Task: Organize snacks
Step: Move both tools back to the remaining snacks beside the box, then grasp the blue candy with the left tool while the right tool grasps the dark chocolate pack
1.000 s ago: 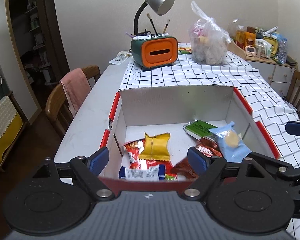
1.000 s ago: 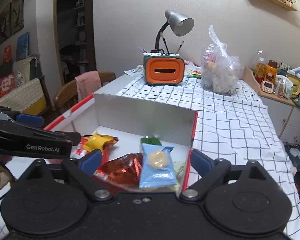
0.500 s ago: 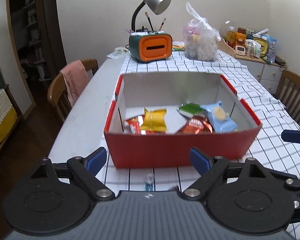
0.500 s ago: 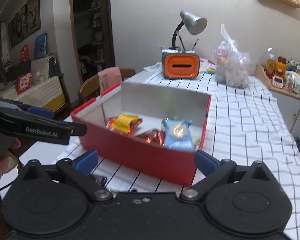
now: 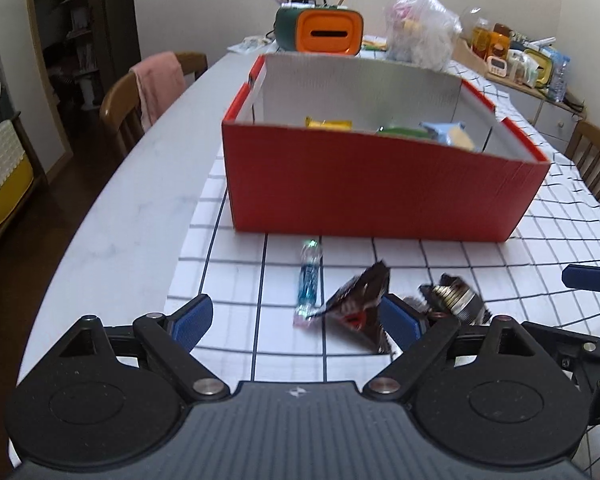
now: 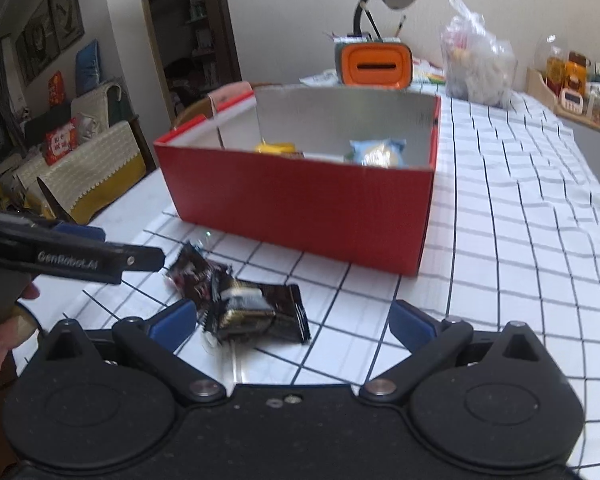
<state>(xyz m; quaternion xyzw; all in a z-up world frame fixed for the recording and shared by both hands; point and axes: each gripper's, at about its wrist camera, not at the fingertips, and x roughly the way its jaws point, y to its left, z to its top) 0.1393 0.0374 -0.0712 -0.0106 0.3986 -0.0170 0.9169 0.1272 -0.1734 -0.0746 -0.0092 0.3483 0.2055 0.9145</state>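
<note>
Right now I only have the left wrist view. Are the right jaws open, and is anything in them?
Observer: The right gripper has its jaws wide open. They have just been opening. The gold-printed dark packet lies loose on the checked cloth between them, close to the left pad.
Operator: And the other dark packet?
Observer: The red-printed dark packet lies just beyond the left fingertip, touching the gold-printed one.
</note>
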